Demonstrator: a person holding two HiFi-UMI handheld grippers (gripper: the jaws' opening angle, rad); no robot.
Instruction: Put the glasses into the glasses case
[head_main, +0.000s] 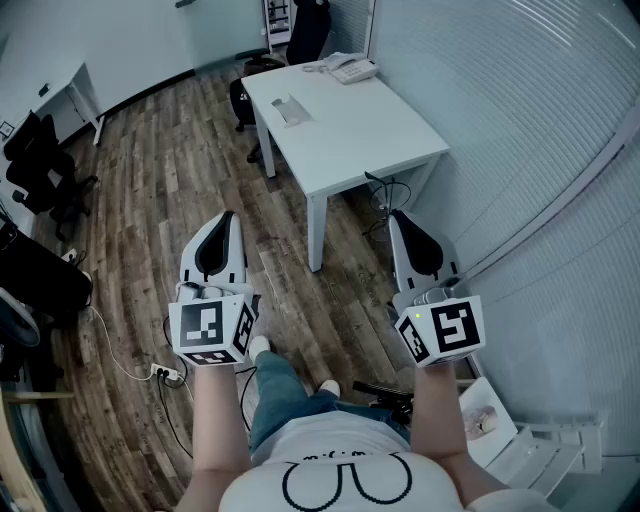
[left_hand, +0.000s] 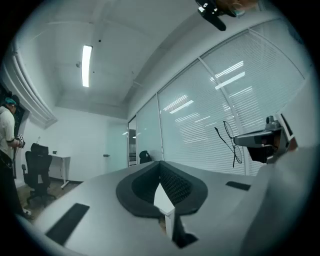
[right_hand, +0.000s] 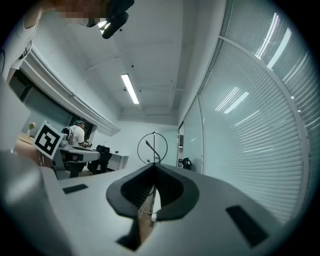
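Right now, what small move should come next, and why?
Probably step forward and carry the glasses toward the table. The right gripper is shut on them in mid-air, while what looks like the case lies on the table well ahead. The left gripper is shut and empty.

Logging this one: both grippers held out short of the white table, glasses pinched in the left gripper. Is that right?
No: the glasses are in the right gripper, its jaws shut on them, as the right gripper view shows. The left gripper is shut on nothing. Both are held short of the white table.
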